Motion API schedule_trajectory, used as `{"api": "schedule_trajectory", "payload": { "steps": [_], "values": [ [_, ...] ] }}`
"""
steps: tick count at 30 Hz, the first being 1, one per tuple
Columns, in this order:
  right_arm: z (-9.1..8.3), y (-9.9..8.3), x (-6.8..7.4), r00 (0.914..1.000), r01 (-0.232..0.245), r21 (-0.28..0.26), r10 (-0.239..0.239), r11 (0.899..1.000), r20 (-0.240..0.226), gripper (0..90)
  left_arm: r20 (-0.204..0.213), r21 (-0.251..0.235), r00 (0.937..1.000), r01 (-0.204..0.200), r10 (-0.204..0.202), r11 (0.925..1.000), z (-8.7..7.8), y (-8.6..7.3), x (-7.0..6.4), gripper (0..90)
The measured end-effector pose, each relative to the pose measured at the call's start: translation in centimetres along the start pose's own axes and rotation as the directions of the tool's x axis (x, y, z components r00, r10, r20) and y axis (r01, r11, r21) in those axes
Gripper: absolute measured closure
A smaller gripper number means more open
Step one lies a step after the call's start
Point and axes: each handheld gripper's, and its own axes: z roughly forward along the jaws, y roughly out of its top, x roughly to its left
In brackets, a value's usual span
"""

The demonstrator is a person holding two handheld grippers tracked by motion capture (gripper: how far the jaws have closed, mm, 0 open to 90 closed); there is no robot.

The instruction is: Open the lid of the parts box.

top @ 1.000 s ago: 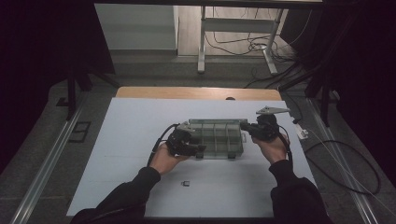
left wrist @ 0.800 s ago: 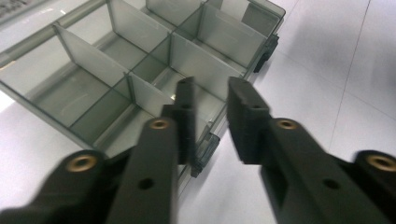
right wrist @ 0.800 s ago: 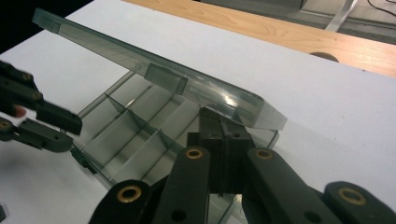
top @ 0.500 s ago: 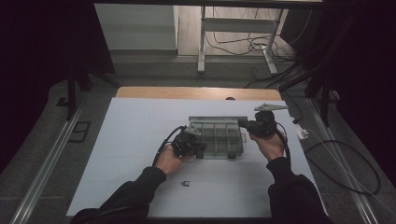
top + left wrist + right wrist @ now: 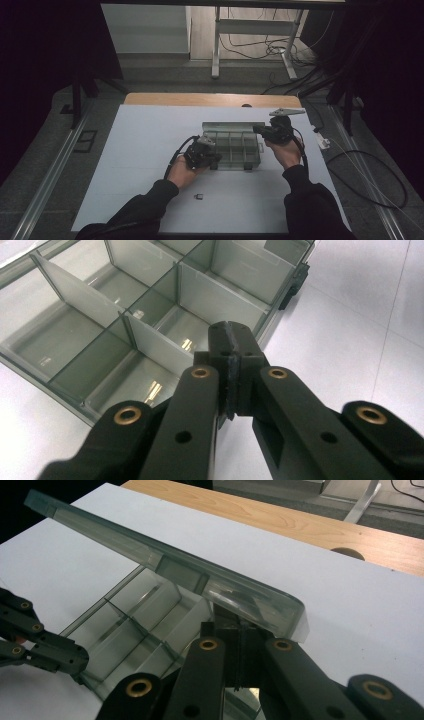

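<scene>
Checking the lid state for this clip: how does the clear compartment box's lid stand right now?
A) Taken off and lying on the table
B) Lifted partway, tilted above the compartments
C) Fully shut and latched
B: in the right gripper view the lid slants up over the open compartments, with the right gripper just beneath its corner.

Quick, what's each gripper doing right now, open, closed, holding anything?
Left gripper: closed, jaws together at the front edge of the organizer box, gripping nothing visible.
Right gripper: closed, jaws under the raised lid.
</scene>
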Motion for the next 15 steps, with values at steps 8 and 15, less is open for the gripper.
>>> {"api": "schedule_trajectory", "payload": {
  "steps": [8, 15],
  "values": [
    [0.40, 0.50, -0.36, 1.0000, 0.002, -0.012, -0.002, 1.000, 0.009, 88.7, -0.013, -0.009, 0.9998, -0.013, 0.012, 0.9999, 0.07, -0.12, -0.17, 89.3],
    [0.75, 0.62, -0.96, 0.9998, -0.004, -0.016, 0.004, 1.000, 0.019, 88.7, -0.023, -0.008, 0.9995, -0.020, 0.019, 0.9998, 0.13, -0.09, -0.29, 89.3]
  ]
}}
